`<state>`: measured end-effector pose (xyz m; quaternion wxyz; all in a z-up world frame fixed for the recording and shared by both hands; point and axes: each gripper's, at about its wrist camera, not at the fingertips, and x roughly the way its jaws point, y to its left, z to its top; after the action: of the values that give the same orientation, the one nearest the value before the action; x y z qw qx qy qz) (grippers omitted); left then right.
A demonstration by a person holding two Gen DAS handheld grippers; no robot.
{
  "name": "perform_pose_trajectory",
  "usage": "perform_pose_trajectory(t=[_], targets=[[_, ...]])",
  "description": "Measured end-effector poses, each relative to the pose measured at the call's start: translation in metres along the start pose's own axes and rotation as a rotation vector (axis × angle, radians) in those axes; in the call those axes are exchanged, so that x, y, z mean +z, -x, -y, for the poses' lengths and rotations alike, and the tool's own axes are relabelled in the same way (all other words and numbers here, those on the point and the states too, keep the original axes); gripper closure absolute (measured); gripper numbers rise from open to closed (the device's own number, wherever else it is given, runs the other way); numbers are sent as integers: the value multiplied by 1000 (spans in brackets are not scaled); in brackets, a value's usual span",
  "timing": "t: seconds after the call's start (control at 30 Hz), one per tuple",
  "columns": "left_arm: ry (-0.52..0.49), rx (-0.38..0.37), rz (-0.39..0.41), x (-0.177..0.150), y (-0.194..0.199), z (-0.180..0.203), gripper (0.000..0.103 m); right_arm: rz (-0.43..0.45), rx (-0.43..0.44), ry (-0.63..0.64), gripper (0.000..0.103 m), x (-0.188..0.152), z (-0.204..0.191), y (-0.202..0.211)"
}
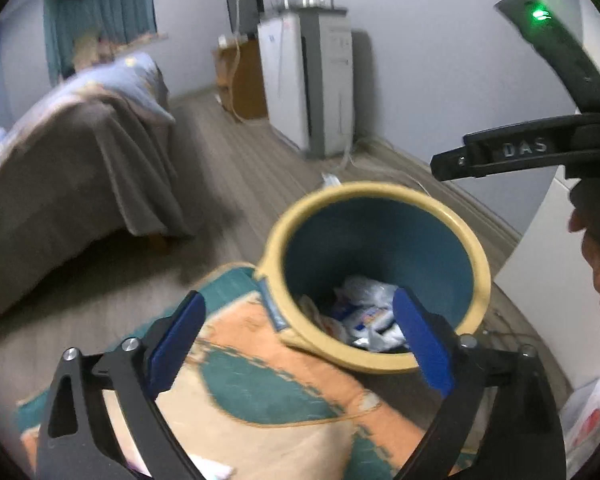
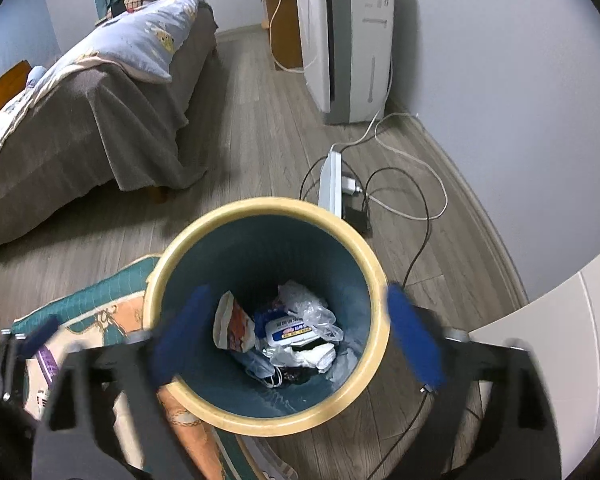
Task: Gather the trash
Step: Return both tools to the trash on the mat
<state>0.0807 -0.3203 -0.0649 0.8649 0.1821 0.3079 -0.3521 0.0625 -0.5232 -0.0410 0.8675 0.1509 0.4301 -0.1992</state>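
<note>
Standing upright on the wood floor, the waste bin [image 2: 266, 314] is resting with one side at the edge of a patterned rug [image 1: 260, 376], near a white power strip [image 2: 332, 184] and its trailing cables. It is showing a cream rim and a teal ribbed inner wall, and is judged to be a light, stiff plastic shell; the rolled rim is offering the firmest hold, since the smooth wall is likely slippery. Lying at the bottom of the bin, the trash is appearing loose and mixed. A crumpled clear plastic bag [image 2: 312, 312] is looking soft, nearly weightless and slick, best pinched at a bunched fold. A flat paper packet [image 2: 232, 326] with red print is leaning beside it, thin and easily crushed. A blue-and-white wrapper [image 2: 288, 330] is sitting in the middle. The left gripper [image 1: 300, 340] is standing wide with nothing between its blue pads, hovering at the bin's near rim. The right gripper [image 2: 296, 328] is likewise spread wide and empty, hanging directly over the bin's mouth
</note>
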Motion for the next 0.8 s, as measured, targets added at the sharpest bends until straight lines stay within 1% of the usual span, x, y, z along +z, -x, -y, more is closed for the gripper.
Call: perform_pose_trajectory(t=[0.1, 0.23, 0.33, 0.43, 0.5, 0.67, 0.8], targets=[[-7, 36, -5, -6, 17, -10, 7, 3, 5, 25, 6, 0, -14, 6], [8, 77, -14, -21, 43, -32, 7, 9, 41, 62, 6, -2, -41, 13], [41, 116, -29, -33, 63, -54, 7, 6, 69, 106, 6, -6, -68, 17], [96, 151, -39, -46, 84, -81, 7, -3, 104, 162, 6, -15, -102, 21], [125, 191, -46, -57, 98, -99, 6, -3, 119, 194, 6, -19, -120, 24], [166, 276, -104, -88, 120, -134, 6, -24, 153, 255, 6, -32, -162, 23], [209, 313, -144, -115, 133, -153, 6, -61, 180, 275, 6, -43, -187, 18]])
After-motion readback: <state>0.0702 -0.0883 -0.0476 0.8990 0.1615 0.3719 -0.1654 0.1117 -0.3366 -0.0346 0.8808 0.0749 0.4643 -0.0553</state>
